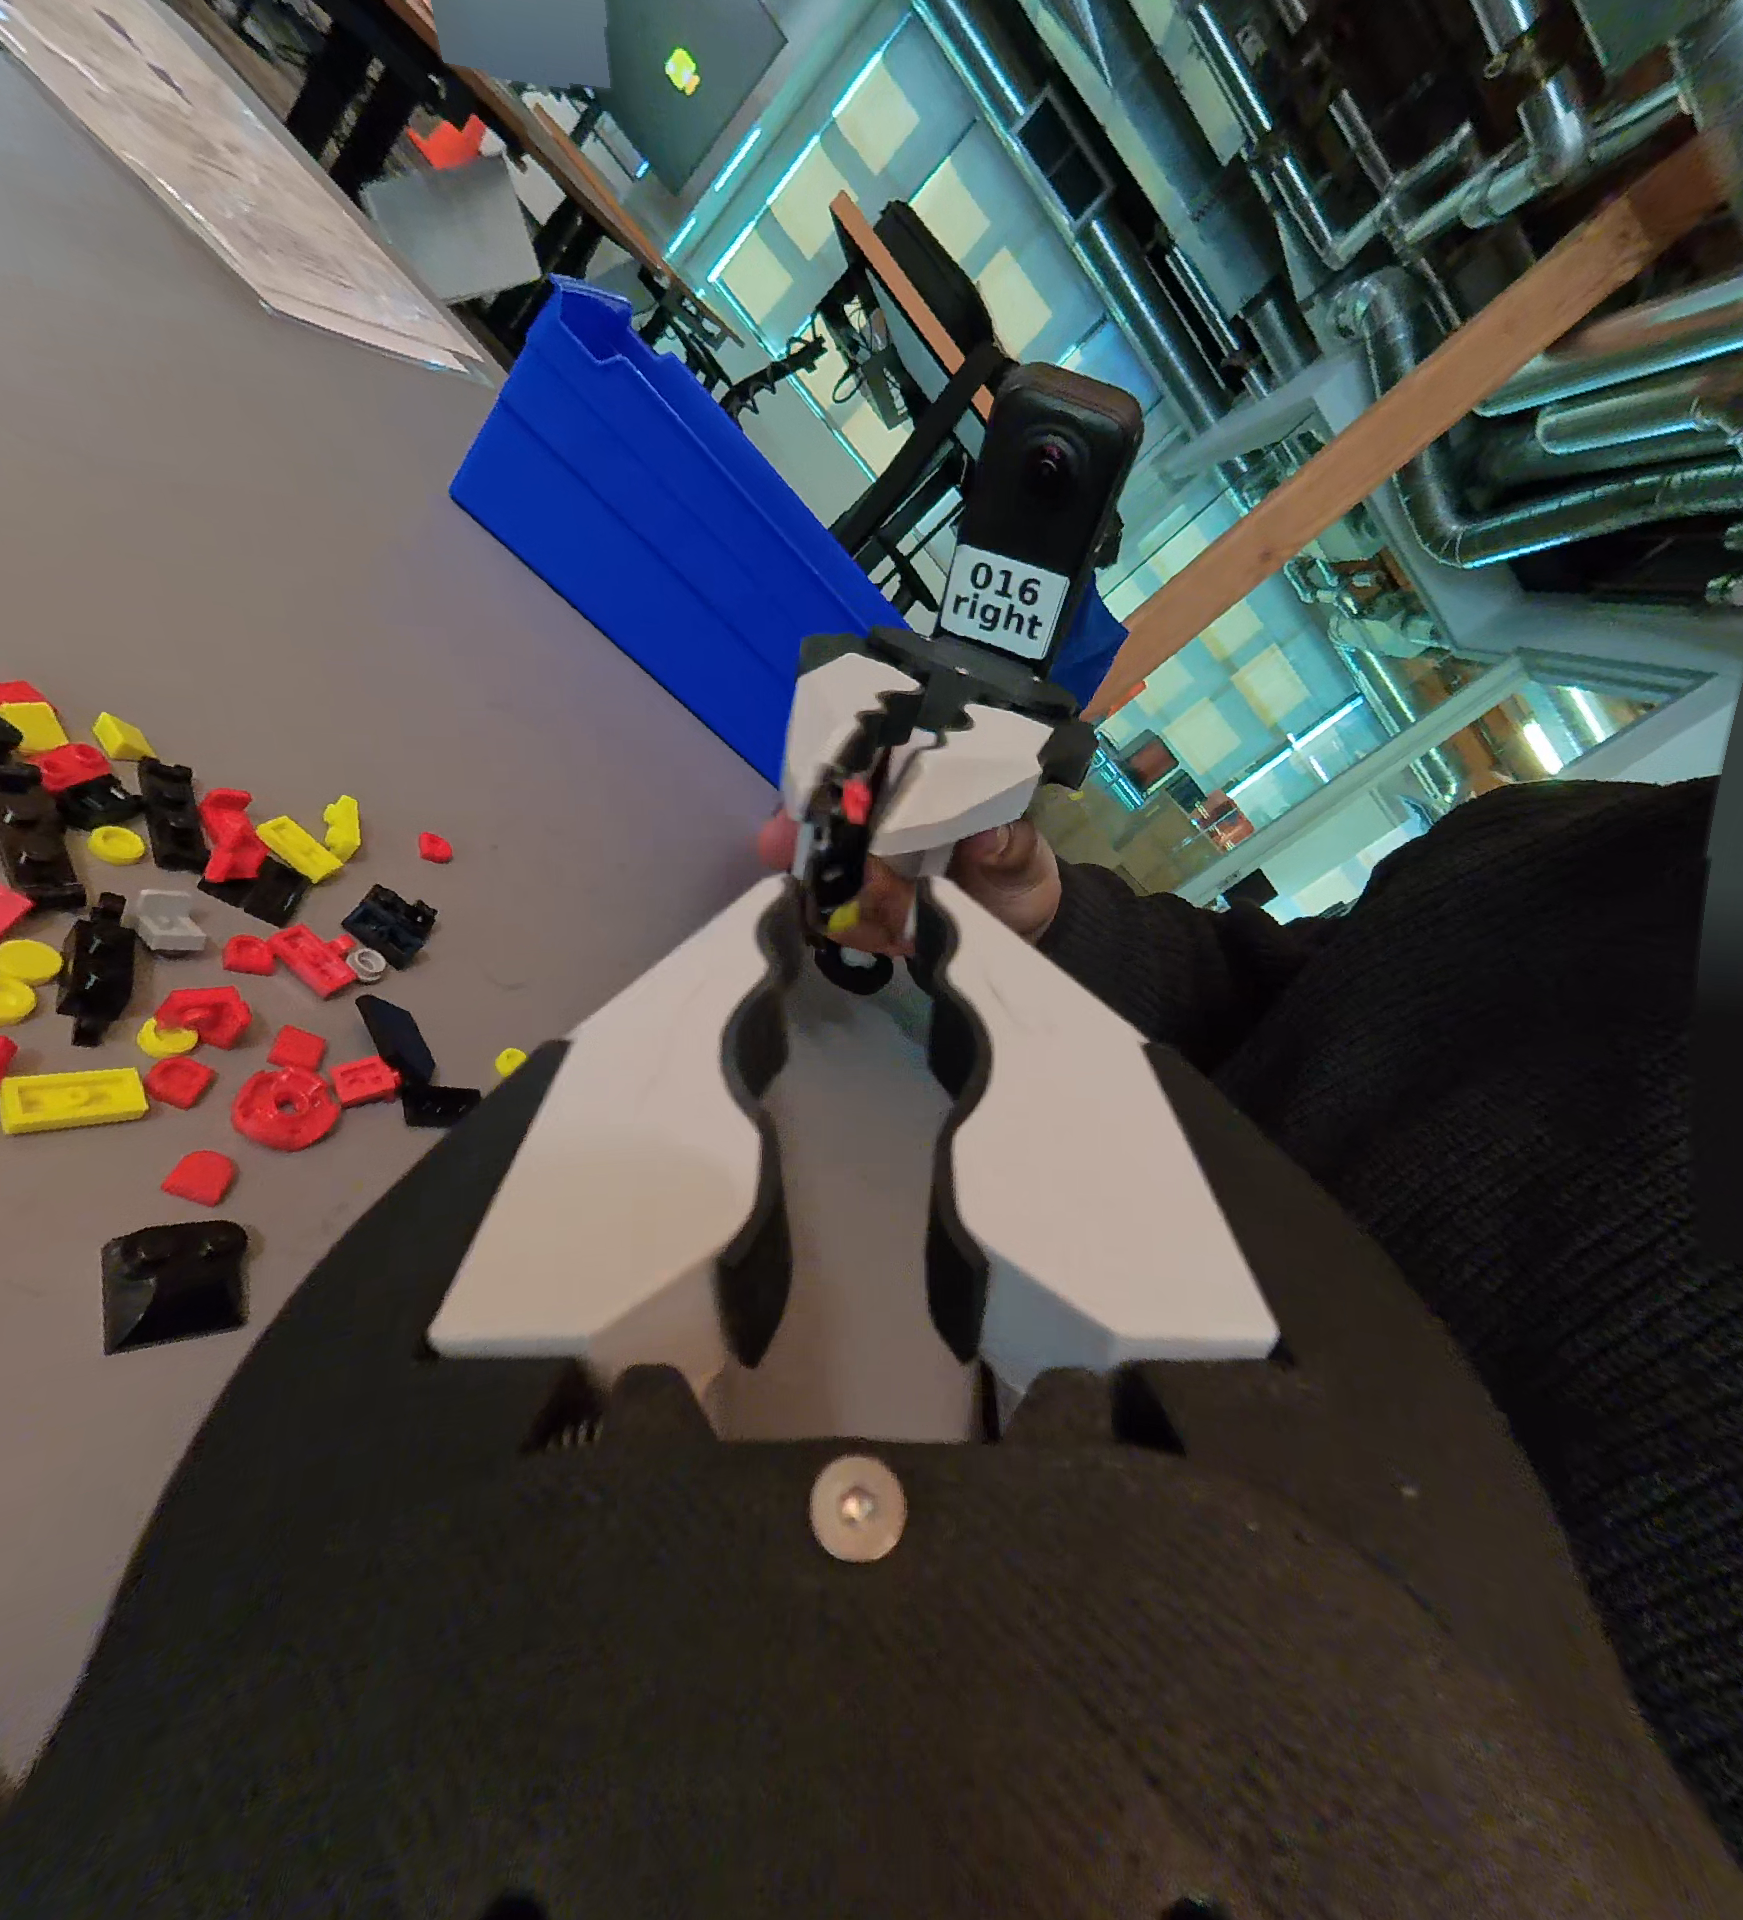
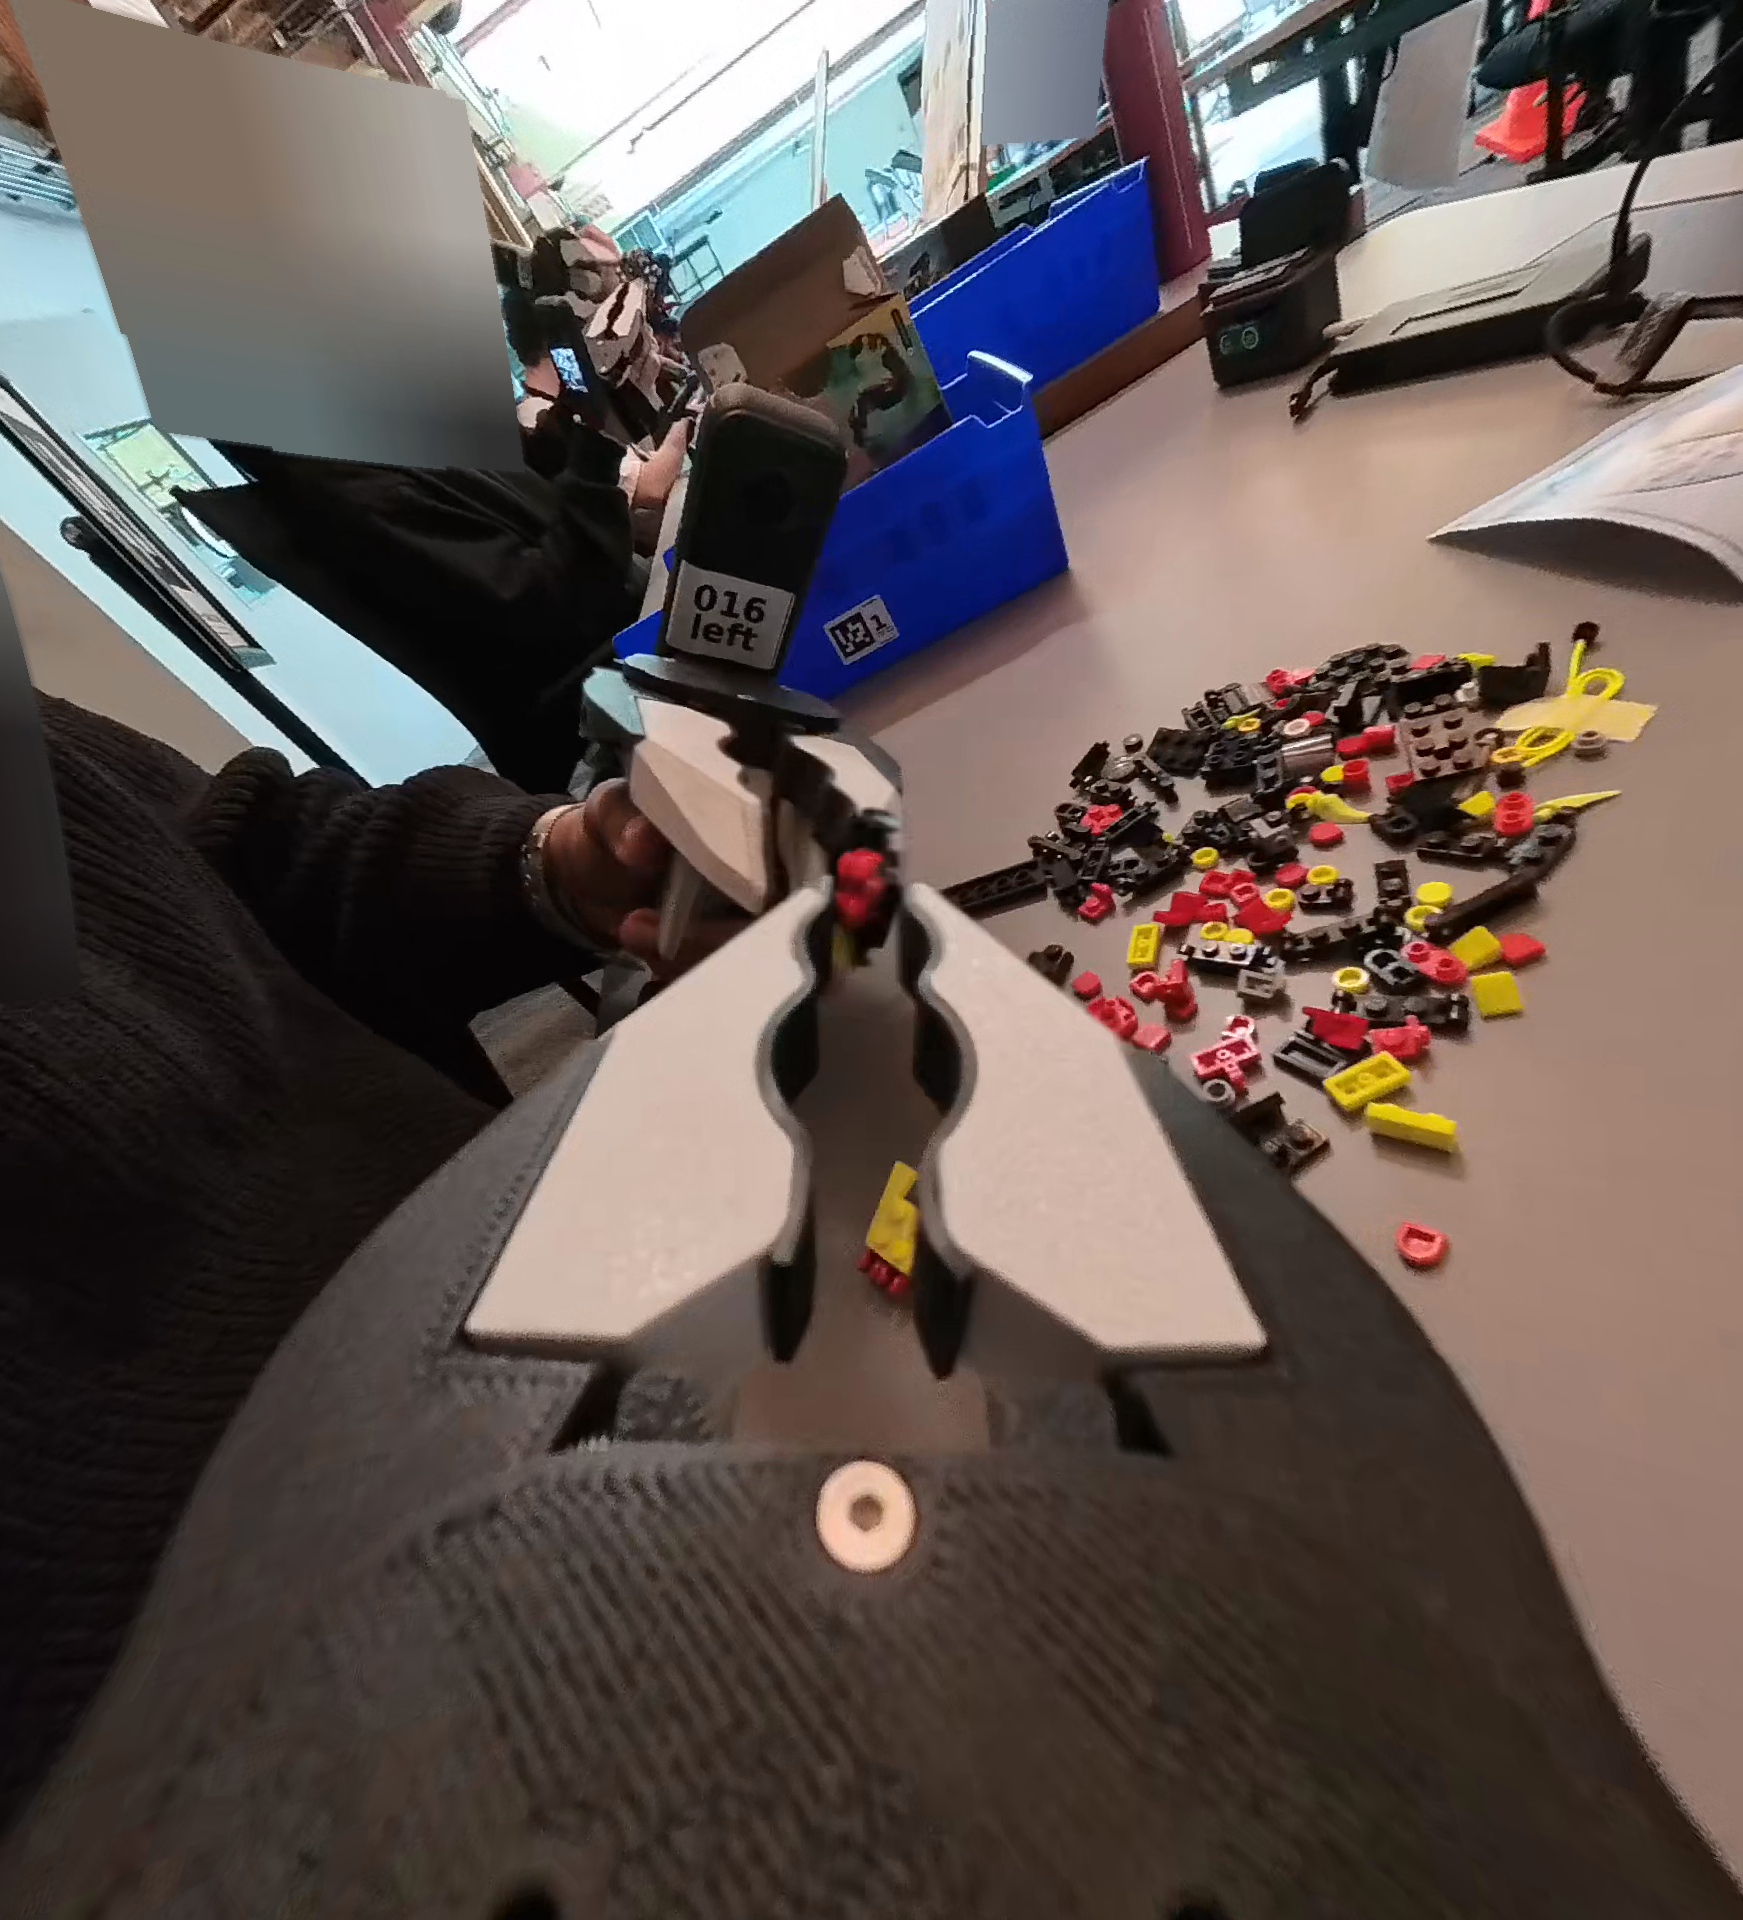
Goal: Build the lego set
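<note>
Black, red and yellow, the small lego assembly [image 1: 839, 847] is gripped between your left tongs [image 1: 841, 914] and right tongs [image 2: 862, 914] above the bench [image 2: 1262, 540], both clenched on it.

left wrist view: rides its own gripper, looks along the fingers [image 1: 638, 1122], rolled sideways, facing the right gripper [image 1: 888, 821] close up | right wrist view: looks back at the left gripper [image 2: 825, 831] | shared: loose brick pile [image 2: 1345, 894], blue bin [image 1: 659, 540], grey counter [image 1: 223, 520]
</note>
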The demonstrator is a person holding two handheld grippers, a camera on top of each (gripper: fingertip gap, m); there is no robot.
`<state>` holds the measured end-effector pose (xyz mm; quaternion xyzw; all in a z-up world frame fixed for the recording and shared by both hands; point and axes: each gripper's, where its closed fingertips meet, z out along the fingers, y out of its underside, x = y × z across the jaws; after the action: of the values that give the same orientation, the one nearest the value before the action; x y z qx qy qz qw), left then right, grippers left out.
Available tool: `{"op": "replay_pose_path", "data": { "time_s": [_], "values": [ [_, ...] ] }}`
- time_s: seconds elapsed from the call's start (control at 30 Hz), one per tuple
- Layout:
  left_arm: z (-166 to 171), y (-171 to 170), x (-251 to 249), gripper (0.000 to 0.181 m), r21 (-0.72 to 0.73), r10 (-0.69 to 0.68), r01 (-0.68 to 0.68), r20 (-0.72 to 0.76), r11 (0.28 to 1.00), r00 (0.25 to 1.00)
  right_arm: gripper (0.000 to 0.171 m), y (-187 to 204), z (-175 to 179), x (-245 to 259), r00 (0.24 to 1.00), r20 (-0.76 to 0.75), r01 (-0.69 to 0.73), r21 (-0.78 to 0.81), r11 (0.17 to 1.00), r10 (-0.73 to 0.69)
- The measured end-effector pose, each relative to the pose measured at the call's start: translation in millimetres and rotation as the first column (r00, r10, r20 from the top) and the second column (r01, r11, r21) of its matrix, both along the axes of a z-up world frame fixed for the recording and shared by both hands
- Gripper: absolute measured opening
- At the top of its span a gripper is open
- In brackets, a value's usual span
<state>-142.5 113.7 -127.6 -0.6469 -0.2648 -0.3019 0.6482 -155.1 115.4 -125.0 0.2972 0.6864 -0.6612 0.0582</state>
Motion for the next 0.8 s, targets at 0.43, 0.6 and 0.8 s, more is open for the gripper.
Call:
{"op": "replay_pose_path", "data": {
  "time_s": [0.43, 0.6, 0.8],
  "values": [
    [-5, 1, 1, 0.02, -0.031, -0.011, 0.011, -0.003, 0.999, 1.0, 0.006, -4, -2, 12, 0.996, -0.004, -0.084, 0.013, 0.996, 0.084],
    [-3, 2, 5, 0.019, -0.024, -0.032, 0.031, -0.013, 0.999, 0.999, 0.006, -6, -2, 13, 0.995, 0.014, -0.096, 0.004, 0.995, 0.095],
    [-2, 2, 9, 0.004, -0.024, -0.043, 0.042, -0.039, 0.999, 0.998, 0.007, -3, 1, 9, 0.995, 0.063, -0.079, -0.053, 0.995, 0.083]
  ]
}}
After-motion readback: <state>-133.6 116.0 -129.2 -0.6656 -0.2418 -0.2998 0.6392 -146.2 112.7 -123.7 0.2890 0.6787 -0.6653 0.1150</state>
